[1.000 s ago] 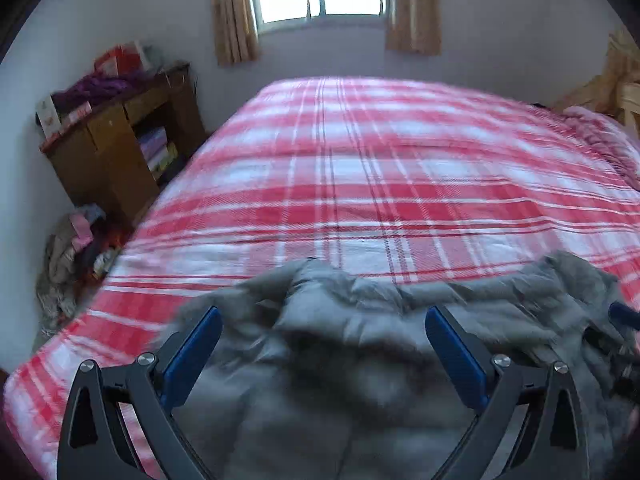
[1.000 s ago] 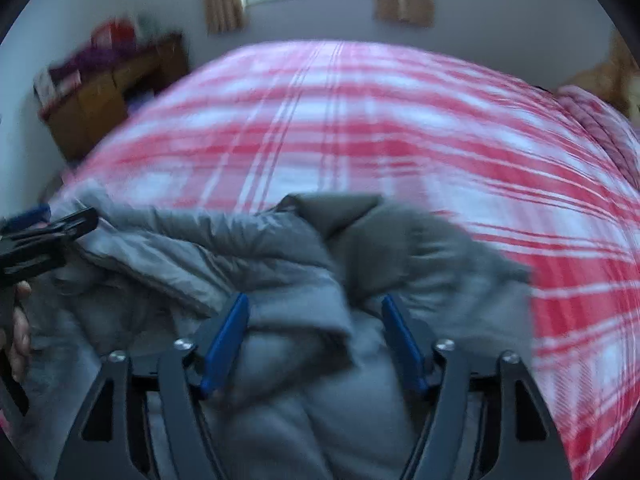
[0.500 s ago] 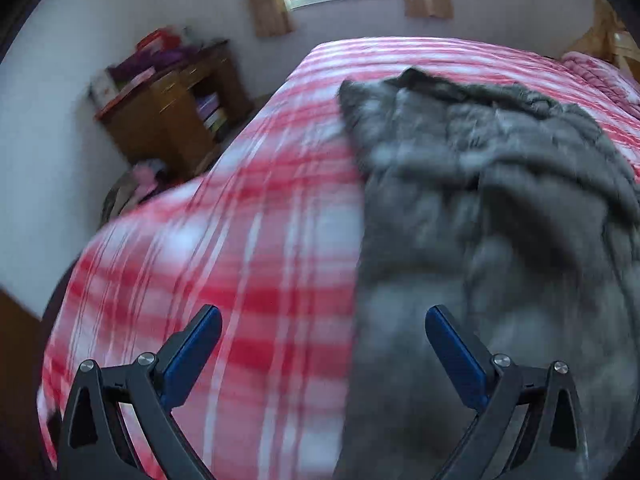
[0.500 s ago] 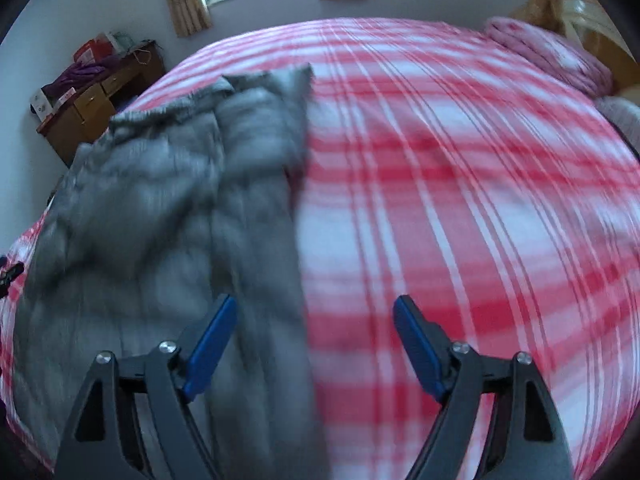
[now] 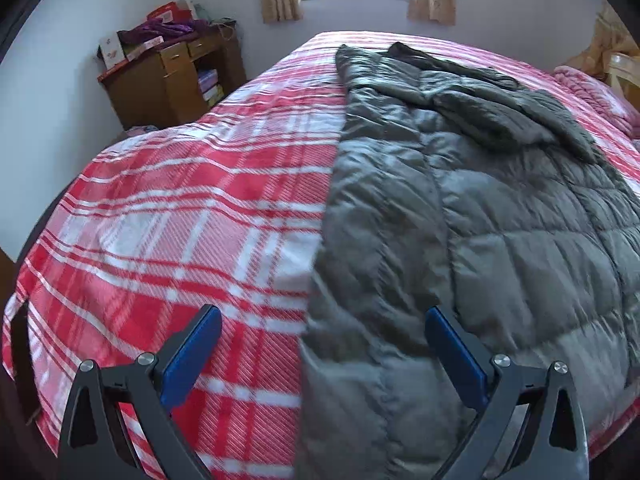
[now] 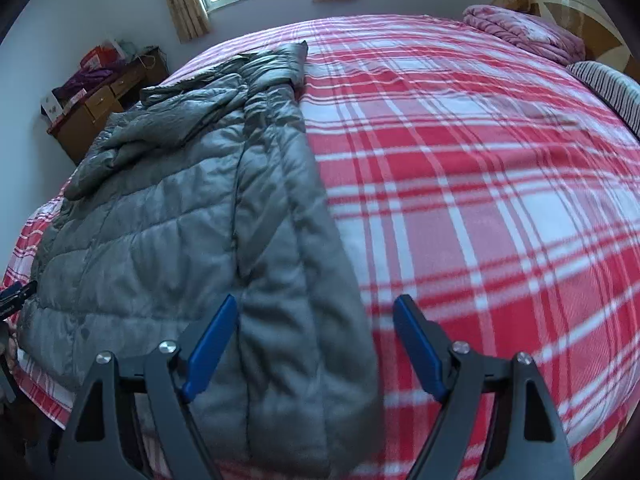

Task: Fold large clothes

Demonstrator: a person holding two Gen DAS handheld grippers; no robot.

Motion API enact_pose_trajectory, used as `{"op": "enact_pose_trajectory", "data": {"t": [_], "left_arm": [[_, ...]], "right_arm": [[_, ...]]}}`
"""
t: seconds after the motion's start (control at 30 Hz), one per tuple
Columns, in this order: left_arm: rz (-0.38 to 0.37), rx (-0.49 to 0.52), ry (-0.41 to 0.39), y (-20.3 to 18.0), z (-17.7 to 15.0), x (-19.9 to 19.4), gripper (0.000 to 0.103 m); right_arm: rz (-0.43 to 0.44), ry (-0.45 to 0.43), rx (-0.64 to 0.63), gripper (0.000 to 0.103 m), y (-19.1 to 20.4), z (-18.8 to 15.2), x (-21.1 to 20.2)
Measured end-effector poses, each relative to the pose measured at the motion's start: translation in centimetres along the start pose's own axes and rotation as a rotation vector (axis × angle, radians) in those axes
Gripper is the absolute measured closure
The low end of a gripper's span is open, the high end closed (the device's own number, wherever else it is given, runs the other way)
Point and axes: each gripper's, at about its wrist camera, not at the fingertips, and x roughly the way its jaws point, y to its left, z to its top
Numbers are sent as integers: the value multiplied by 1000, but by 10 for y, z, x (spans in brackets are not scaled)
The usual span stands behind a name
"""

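Both hand-held grippers spread apart, empty, left [image 5: 322, 354] over grey quilted jacket's [image 5: 480, 216] left edge, right [image 6: 316, 344] over its right edge

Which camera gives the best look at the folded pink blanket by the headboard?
The right wrist view: the folded pink blanket sits whole at the bed's far corner, its layers visible. The left wrist view catches only a distorted sliver of it at the right edge.

- Jacket [image 5: 500, 216]: grey quilted padded cloth, slight sheen, puffy stitched panels.
- Bedspread [image 6: 480, 184]: red-white plaid woven cloth, matt.
- Left gripper [image 5: 322, 350], right gripper [image 6: 316, 336]: matt black plastic arms, blue pads, shiny metal screws.
- Cabinet [image 5: 160, 80]: brown wood, smooth.
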Motion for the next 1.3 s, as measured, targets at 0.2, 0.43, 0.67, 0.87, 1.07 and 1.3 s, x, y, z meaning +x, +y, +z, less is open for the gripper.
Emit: {"op": "enact_pose_trajectory", "data": {"t": [0.2,0.43,0.67,0.87,1.07,1.3], "left_arm": [[-169,-9,21,-11,-12,-6,82],[-250,3,-159,-1,0,-83,98],[-371,10,-363,18,13,-189,99],[-382,24,-441,30,54,-209,99],[-314,29,-387,19,137,-117,99],[-239,43,-306,-1,195,-24,99]], "right_arm": [[44,0,-48,85,12,-24,-10],[148,-107,-8,94,12,-19,-55],[209,-285,-40,94,20,-5,-148],[239,-460,-68,94,25,17,-216],[205,-508,-61,94,38,100,-163],[156,-442,14,94,45,180,-67]]}}
